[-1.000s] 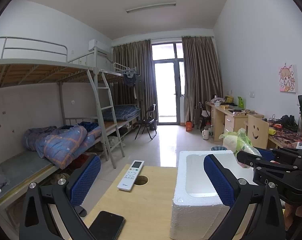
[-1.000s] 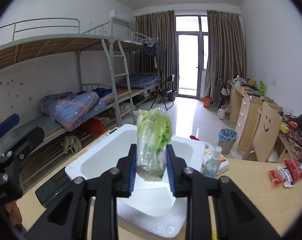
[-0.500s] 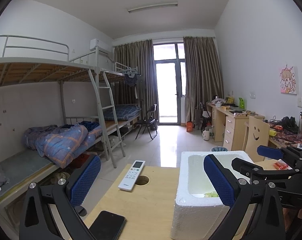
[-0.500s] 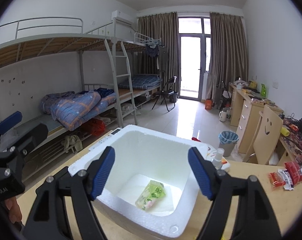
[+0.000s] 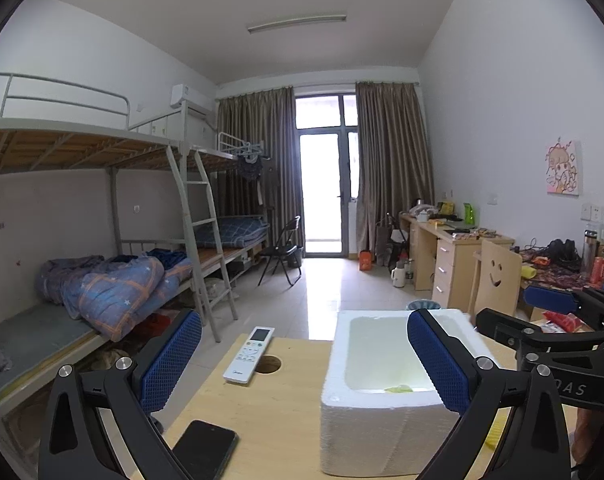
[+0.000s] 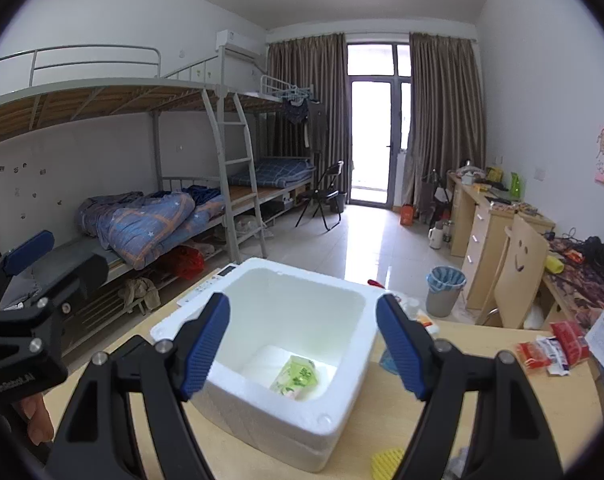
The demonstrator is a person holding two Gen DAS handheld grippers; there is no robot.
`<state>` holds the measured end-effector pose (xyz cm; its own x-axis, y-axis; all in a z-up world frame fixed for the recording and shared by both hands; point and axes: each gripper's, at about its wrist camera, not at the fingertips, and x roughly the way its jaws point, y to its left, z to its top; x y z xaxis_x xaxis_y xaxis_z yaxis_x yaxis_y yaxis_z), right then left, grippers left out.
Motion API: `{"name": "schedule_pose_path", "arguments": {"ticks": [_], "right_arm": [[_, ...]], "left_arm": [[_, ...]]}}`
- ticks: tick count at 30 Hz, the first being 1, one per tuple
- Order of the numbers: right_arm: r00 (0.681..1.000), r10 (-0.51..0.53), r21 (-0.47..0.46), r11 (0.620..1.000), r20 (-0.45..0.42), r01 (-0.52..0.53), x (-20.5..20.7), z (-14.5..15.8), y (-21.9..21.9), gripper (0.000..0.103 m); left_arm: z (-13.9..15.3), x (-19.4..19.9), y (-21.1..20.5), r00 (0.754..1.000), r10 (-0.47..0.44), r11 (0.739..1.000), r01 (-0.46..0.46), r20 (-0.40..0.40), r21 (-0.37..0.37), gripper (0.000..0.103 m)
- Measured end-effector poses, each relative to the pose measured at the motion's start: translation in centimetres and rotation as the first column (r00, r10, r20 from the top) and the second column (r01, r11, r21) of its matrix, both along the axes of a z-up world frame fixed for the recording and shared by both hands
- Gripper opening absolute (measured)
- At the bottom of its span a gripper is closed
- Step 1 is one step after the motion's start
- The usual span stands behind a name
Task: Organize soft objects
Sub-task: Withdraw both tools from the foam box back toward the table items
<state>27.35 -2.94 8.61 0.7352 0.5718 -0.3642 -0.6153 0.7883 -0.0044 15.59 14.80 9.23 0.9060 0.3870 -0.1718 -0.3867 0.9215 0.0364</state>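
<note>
Here, from the left wrist, your left gripper (image 5: pixel 304 364) stands apart and empty beside the foam box (image 5: pixel 366 432), as it did before. From the right wrist, your right gripper (image 6: pixel 303 346), clamped a second ago, gapes empty; the green packet (image 6: pixel 296 376) lies on the box floor, light, squashy, slippery: pinch its middle.

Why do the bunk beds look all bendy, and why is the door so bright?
Both wrist views use a fisheye lens, so the bunk bed rails curve and the corners go black. In the right wrist view the glass door is washed out by daylight, which shines off the floor. In the left wrist view the foam box stays sharp.
</note>
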Motion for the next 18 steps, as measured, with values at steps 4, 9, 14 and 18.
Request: {"name": "schedule_pose_path", "arguments": {"ticks": [4, 9, 14, 18], "right_arm": [[1.0, -0.018, 0.011, 1.0, 0.013, 0.018, -1.4, 0.8, -1.7, 0.082], [0.998, -0.057, 0.042, 0.998, 0.033, 0.056, -3.8, 1.3, -3.9, 0.096], [0.994, -0.091, 0.072, 0.994, 0.061, 0.087, -6.5, 2.0, -6.0, 0.101], [0.99, -0.117, 0.086, 0.99, 0.081, 0.11, -8.8, 2.4, -7.5, 0.101]], "left_arm": [[0.5, -1.1, -1.5, 0.999, -0.034, 0.999, 0.034, 0.005, -0.009, 0.103], [1.2, -3.4, -3.8, 0.997, -0.079, 0.997, 0.079, 0.021, -0.009, 0.103], [1.9, -6.0, -5.7, 0.994, -0.102, 0.995, 0.102, 0.031, -0.002, 0.103], [2.1, -8.3, -7.6, 0.99, -0.135, 0.991, 0.135, 0.042, 0.011, 0.103]]}}
